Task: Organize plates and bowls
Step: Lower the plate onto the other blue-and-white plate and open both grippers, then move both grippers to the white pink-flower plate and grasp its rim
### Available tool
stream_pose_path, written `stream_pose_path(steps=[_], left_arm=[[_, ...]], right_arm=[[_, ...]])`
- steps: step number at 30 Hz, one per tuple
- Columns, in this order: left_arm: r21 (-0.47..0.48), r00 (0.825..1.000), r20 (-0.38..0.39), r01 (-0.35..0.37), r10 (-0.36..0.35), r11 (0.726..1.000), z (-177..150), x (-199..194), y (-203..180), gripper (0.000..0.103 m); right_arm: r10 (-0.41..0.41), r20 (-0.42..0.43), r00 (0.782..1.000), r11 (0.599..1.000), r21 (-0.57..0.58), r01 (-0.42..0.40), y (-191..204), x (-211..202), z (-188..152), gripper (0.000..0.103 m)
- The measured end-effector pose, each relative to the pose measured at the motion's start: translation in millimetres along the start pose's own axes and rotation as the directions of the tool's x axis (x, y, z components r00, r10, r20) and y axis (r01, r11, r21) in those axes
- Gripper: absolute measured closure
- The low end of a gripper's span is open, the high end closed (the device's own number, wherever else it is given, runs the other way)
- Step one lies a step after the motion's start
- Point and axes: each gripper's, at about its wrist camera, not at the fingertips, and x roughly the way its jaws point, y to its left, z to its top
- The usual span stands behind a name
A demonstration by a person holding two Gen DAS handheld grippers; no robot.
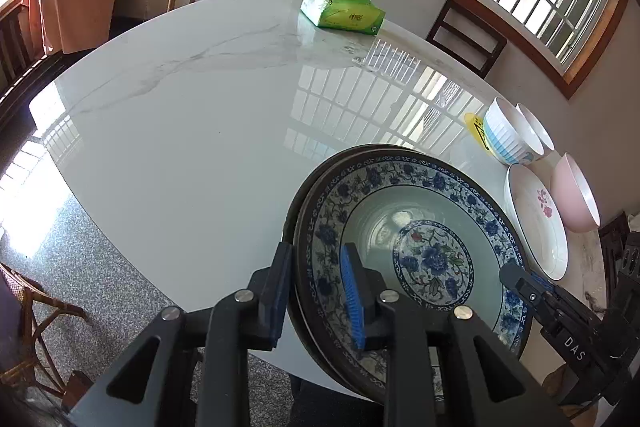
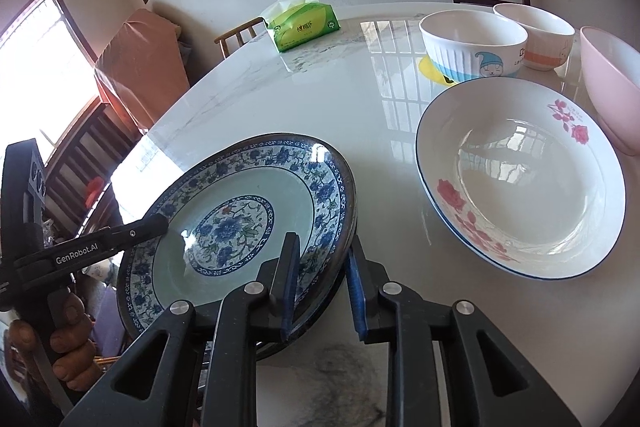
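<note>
A blue-flowered plate [image 1: 432, 259] [image 2: 232, 227] lies on top of a dark-rimmed plate [image 2: 320, 311] at the near edge of the marble table [image 1: 200, 127]. My left gripper [image 1: 318, 255] straddles the stack's left rim, one finger outside and one inside, with the pads slightly off the rim. My right gripper [image 2: 323, 241] straddles the right rim the same way, and a small gap shows at the outer pad. Each view also shows a finger [image 1: 516, 279] [image 2: 152, 225] of the other gripper at the far rim. A hand [image 2: 68, 343] holds the left tool.
To the right stand a white rose-patterned plate [image 2: 520, 179], a blue-striped white bowl [image 2: 472, 43], an orange-banded bowl [image 2: 536, 35] and a pink bowl [image 2: 612, 91]. A green tissue pack [image 1: 344, 11] lies at the far side. Chairs [image 1: 468, 39] ring the table.
</note>
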Motion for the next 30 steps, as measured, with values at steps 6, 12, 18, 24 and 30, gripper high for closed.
stream_pose_path(steps=[6,12,18,24,30], left_arm=[[0.018,0.998,0.035,-0.043,0.043,0.999,0.6,-4.4,0.5,0.071],[0.002,1.000,0.021,-0.024,0.023,1.000,-3.3,-6.3,1.7,0.071],[0.037,1.000,0.013,0.012,-0.013,0.999,-10.8,-12.7,-14.0,0.071],[0.128,0.998,0.000,0.065,-0.066,0.990,-18.2,-16.8,-54.5,0.071],[0.174,0.980,-0.079,0.192,-0.181,0.966,-17.3,-10.0,-103.6,0.068]], right_arm=[[-0.012,-0.015,1.000,1.000,-0.006,0.012,-1.9,6.4,-3.2,0.077],[-0.068,0.008,0.998,0.994,-0.081,0.069,5.2,11.6,-8.5,0.077],[-0.030,0.092,0.995,0.999,-0.040,0.034,-7.9,-16.7,-8.5,0.077],[-0.049,0.142,0.989,0.998,0.057,0.042,-44.8,-53.2,-19.6,0.076],[-0.121,0.167,0.979,0.979,0.183,0.090,-99.0,-79.3,-32.9,0.070]])
